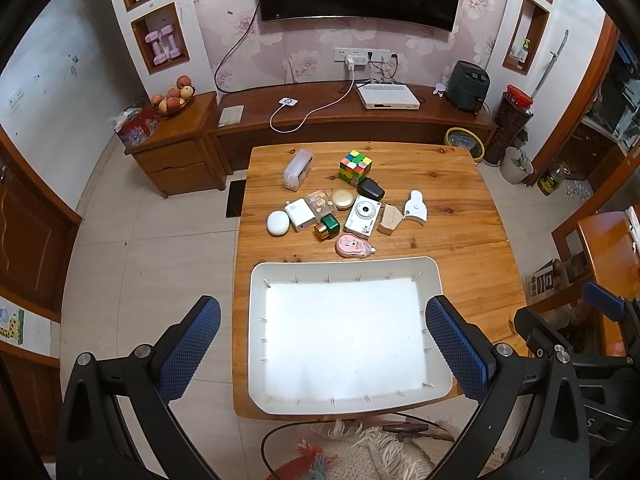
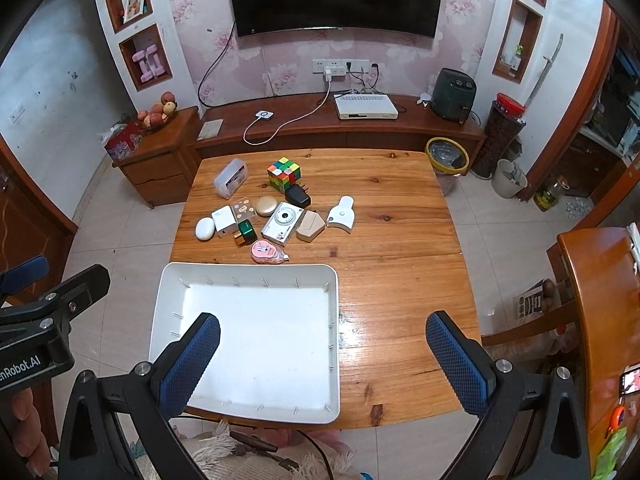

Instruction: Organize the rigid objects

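Left gripper (image 1: 322, 344): jaws spread wide, nothing btwn the blue textured pads (image 1: 192, 350), held high above the near edge of the table, tilted down and fwd. Right gripper (image 2: 322, 354): same pose, jaws wide apart, pads (image 2: 460, 362) bare, high over the near edge, toward the table's near right corner. The two sit side by side, apart, not touching; each shows at the edge of the other's wrist view.
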`<state>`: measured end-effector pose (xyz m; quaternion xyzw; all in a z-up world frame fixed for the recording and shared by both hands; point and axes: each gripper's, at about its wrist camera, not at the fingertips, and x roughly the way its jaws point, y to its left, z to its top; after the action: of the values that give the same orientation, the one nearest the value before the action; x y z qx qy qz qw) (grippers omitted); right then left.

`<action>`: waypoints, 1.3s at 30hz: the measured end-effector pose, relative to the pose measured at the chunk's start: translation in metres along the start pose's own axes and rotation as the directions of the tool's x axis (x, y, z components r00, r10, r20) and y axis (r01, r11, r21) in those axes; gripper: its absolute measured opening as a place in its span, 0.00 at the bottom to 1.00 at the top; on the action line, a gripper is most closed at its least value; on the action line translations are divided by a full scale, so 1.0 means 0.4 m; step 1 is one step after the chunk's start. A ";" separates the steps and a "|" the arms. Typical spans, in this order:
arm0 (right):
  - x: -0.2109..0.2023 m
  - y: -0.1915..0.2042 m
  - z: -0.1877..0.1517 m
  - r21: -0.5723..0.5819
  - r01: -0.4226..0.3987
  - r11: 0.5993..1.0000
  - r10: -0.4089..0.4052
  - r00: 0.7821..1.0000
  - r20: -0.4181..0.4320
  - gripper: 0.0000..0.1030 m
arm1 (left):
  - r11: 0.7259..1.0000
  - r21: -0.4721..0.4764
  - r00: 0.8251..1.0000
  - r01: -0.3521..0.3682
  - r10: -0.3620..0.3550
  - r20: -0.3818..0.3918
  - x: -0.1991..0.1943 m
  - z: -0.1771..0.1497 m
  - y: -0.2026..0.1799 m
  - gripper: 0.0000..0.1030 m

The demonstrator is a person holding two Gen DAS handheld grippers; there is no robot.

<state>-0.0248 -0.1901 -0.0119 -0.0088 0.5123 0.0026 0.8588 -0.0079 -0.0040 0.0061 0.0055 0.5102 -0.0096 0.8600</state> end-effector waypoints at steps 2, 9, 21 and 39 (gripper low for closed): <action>-0.002 0.002 0.000 -0.001 0.000 1.000 0.000 1.000 0.001 1.00 | 1.000 0.003 1.000 0.000 0.000 0.000 0.002 0.000 0.000 0.99; -0.003 0.004 0.000 -0.002 -0.002 1.000 0.002 1.000 0.003 1.00 | 1.000 0.001 1.000 0.000 0.000 0.002 0.001 0.006 0.002 0.99; -0.009 0.012 0.009 -0.011 -0.008 1.000 0.008 1.000 0.007 1.00 | 1.000 0.000 1.000 0.001 -0.001 0.002 -0.003 0.010 0.006 0.99; 0.005 0.009 0.018 -0.016 -0.017 1.000 0.017 1.000 -0.002 1.00 | 1.000 -0.006 1.000 0.001 -0.001 0.001 -0.002 0.009 0.008 0.99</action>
<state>-0.0177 -0.1862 -0.0103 -0.0115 0.5131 0.0141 0.8581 -0.0051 -0.0010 0.0085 0.0028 0.5099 -0.0085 0.8602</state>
